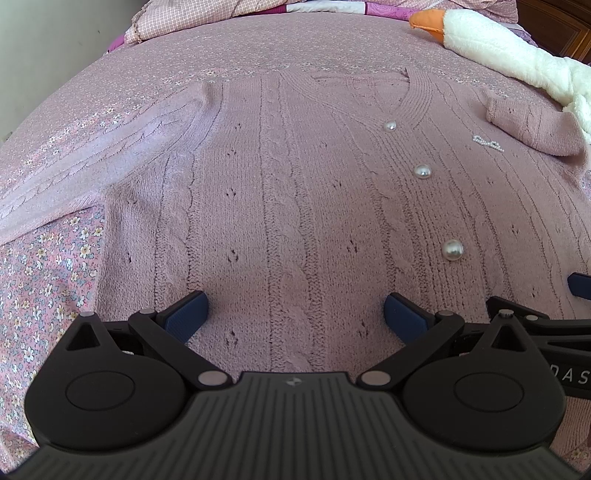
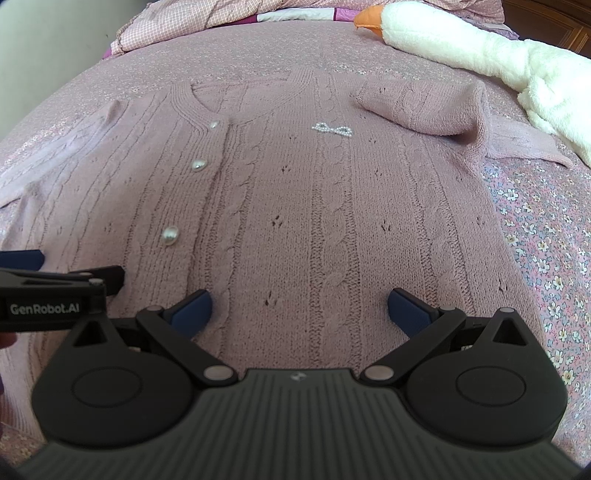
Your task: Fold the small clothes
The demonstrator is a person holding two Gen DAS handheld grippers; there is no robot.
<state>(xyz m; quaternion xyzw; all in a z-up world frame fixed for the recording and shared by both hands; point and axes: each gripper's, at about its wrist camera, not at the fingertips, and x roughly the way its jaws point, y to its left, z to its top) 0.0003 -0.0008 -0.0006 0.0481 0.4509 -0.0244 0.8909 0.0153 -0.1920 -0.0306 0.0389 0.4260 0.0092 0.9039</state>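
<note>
A pink cable-knit cardigan (image 1: 295, 192) (image 2: 325, 199) with pearl buttons (image 1: 422, 171) lies flat, front up, on the bed. Its right sleeve (image 2: 413, 107) is folded across the chest, near a small pearl bow (image 2: 331, 129). The other sleeve (image 1: 92, 155) stretches out to the left. My left gripper (image 1: 295, 317) hovers open over the lower left part of the cardigan, nothing between its blue pads (image 1: 186, 315). My right gripper (image 2: 299, 314) stands open over the lower right part, also holding nothing. Each gripper shows at the edge of the other's view.
The bed has a pink floral sheet (image 1: 48, 266) (image 2: 546, 240). A white plush goose with an orange beak (image 1: 491, 40) (image 2: 461, 37) lies at the far right, close to the folded sleeve. Crumpled checked bedding (image 2: 207, 18) is piled at the back.
</note>
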